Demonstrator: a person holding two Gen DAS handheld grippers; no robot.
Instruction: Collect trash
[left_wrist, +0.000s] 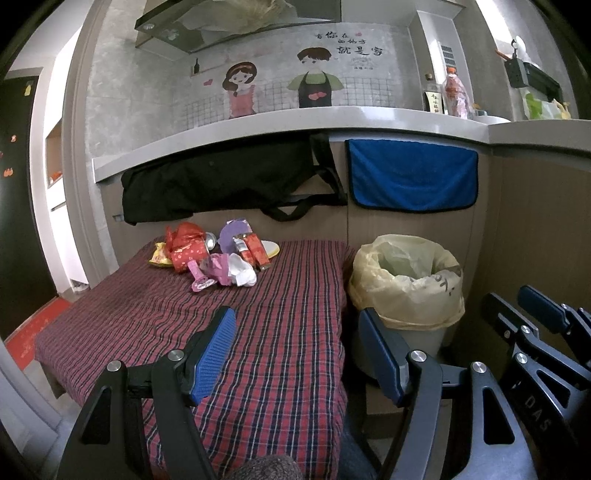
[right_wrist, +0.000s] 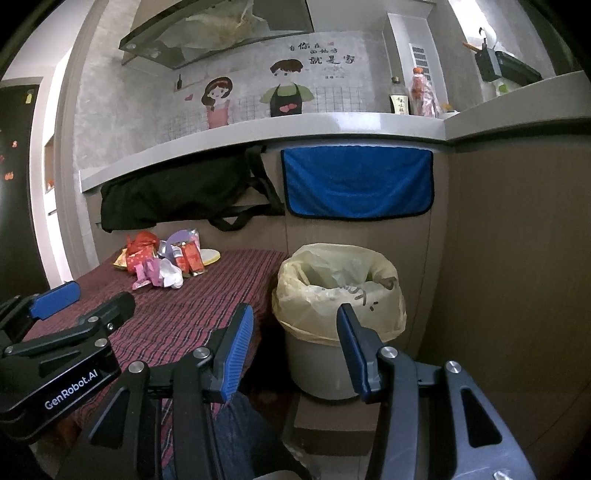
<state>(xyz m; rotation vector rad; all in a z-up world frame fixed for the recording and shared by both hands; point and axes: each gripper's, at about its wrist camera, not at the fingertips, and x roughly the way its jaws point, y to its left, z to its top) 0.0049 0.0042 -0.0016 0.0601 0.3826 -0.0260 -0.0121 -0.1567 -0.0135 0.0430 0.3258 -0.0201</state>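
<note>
Under a grey kitchen ledge (left_wrist: 258, 122) with a black bag (left_wrist: 207, 184) and a blue towel (left_wrist: 413, 177) hanging from it stands a low surface (left_wrist: 280, 325) draped in red plaid cloth. Its far end carries a heap of trash (left_wrist: 218, 254), at 11 o'clock from the left gripper (left_wrist: 295, 354), well apart. Beside the surface sits a lined bin (right_wrist: 332, 295), at 12 o'clock from the right gripper (right_wrist: 295, 350). Both grippers gape wide, holding nothing.

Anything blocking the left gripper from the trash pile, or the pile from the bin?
Nothing visible. Bare plaid cloth lies between the open left gripper and the trash pile; the lined bin stands open beside the table.
</note>
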